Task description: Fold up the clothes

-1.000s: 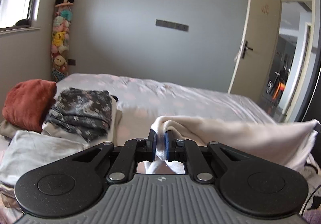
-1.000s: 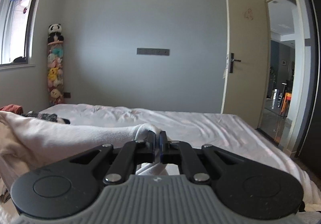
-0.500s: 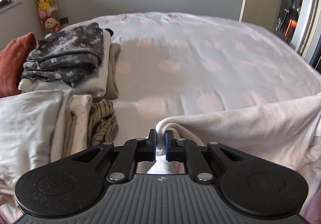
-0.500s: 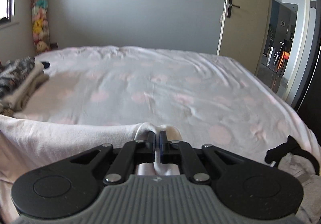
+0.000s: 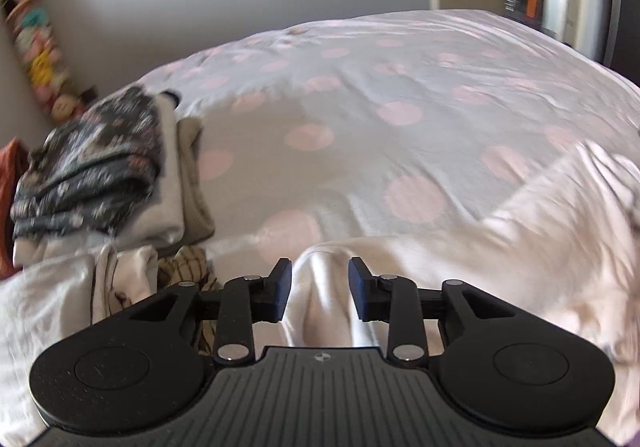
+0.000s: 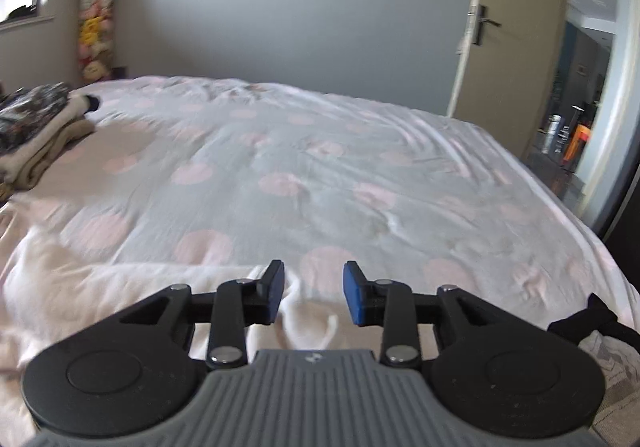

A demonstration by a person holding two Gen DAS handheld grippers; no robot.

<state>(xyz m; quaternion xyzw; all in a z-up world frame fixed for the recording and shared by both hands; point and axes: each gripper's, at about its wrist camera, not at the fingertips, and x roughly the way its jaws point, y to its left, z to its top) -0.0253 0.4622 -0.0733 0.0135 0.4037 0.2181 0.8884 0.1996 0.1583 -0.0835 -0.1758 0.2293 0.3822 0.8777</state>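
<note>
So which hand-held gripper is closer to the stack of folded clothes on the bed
Left. The left hand-held gripper sits open just right of the stack of folded clothes, over the cream garment. The right hand-held gripper, also open, is farther along the garment, with the stack far to its left.

The polka-dot bed [image 6: 320, 175] carries a pale garment [image 5: 500, 259] and folded clothes [image 5: 100, 167].

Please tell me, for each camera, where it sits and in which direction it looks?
Left wrist: on the left hand-held gripper, open, facing down over the pale garment toward the folded pile.
Right wrist: on the right hand-held gripper, open, facing across the bed to the door.
Shared: garment, bed, pile.
</note>
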